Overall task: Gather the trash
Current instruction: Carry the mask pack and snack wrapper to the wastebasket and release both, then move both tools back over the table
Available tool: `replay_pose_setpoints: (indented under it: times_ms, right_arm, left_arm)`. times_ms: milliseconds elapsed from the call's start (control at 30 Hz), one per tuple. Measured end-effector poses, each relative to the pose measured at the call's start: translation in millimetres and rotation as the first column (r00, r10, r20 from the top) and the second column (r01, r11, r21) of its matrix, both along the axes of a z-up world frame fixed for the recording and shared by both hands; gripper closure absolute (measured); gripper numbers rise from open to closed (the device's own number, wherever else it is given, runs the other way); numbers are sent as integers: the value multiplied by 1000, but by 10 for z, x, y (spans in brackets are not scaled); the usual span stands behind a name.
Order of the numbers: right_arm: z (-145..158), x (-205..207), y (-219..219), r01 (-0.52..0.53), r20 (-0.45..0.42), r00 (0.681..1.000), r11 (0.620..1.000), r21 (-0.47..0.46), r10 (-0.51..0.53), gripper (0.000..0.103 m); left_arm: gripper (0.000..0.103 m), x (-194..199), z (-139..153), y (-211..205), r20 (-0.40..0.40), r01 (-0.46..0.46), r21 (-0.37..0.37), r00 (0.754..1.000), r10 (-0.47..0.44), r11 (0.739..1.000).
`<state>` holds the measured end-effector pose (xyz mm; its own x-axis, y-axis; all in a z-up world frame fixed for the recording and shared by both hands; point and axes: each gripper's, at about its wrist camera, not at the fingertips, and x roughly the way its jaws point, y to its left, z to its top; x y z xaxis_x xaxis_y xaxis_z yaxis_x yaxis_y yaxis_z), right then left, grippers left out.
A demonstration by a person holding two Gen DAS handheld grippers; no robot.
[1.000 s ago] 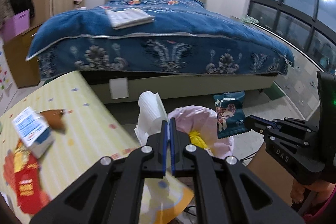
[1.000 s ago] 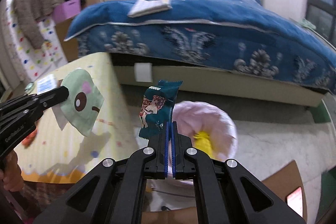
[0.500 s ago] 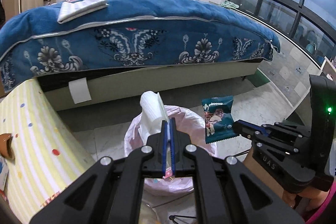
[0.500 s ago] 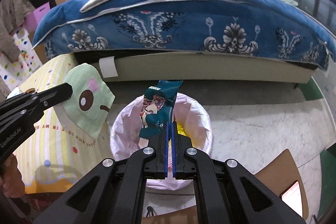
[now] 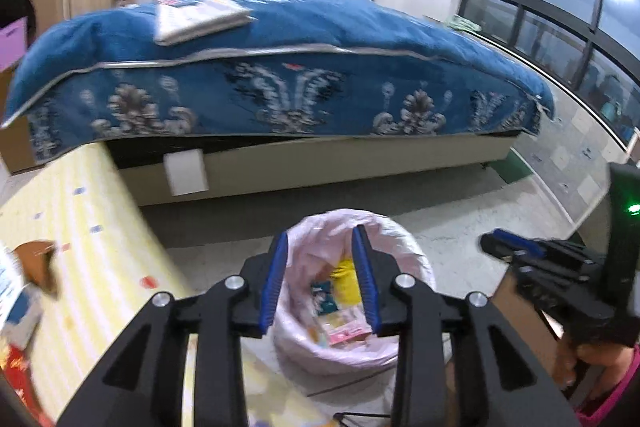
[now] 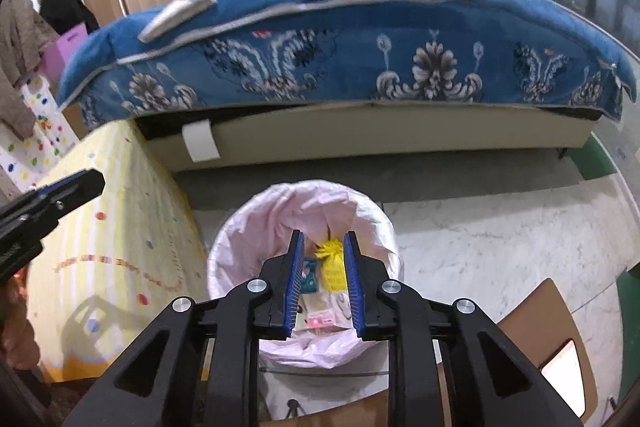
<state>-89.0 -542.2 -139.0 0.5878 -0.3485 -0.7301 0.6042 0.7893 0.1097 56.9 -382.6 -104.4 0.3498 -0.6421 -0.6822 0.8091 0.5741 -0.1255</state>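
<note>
Both tools are angled downward over a bin lined with a pink bag [image 6: 248, 227]. The left tool [image 5: 320, 275] is seen with its jaws parted, having just been opening, and nothing is gripped between its blue pads. The right tool [image 6: 323, 277] is likewise parted, a little narrower, its jaws having just been opening, with nothing held. In the left wrist view the right tool is seen from the side at the right edge, with part of a hand [image 5: 576, 355] below it.

Inside the bag, a teal snack packet [image 6: 309, 277], a yellow wrapper [image 6: 333, 267] and a pink-printed scrap [image 5: 347, 327] are seen lying together; other contents are blurred and cannot be made out.

The bin's base is hidden by the tools' frames. A yellow patterned tabletop [image 5: 80, 227] is cut off at the left, with a blurred box [image 5: 18, 303] on it. A bed with a blue cover [image 6: 360, 47] is seen behind.
</note>
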Motion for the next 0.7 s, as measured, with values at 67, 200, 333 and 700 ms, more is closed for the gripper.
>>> replay_pose_setpoints:
  times_ms: [67,200,333,700]
  right_arm:
    - [122,-32,123,-16,31,999,1000,-11,17,81]
    - [347,-22,360,-64,93,994,998,-23,66,81]
    - [504,66,657,-146,136,980,989,-31,149,81]
    - [496,643,1579,-404,94,910,914,-27,404,71]
  left_arm:
    - [71,5,45,144,7,-27,-7,1000,27,1000]
    - [71,-28,165,491,17,-76,-19,997,76,997]
    - [71,-46,301,897,21,-129,-49,991,130,990]
    - [69,-56,364,2113,59,-359,-62,930,362,931]
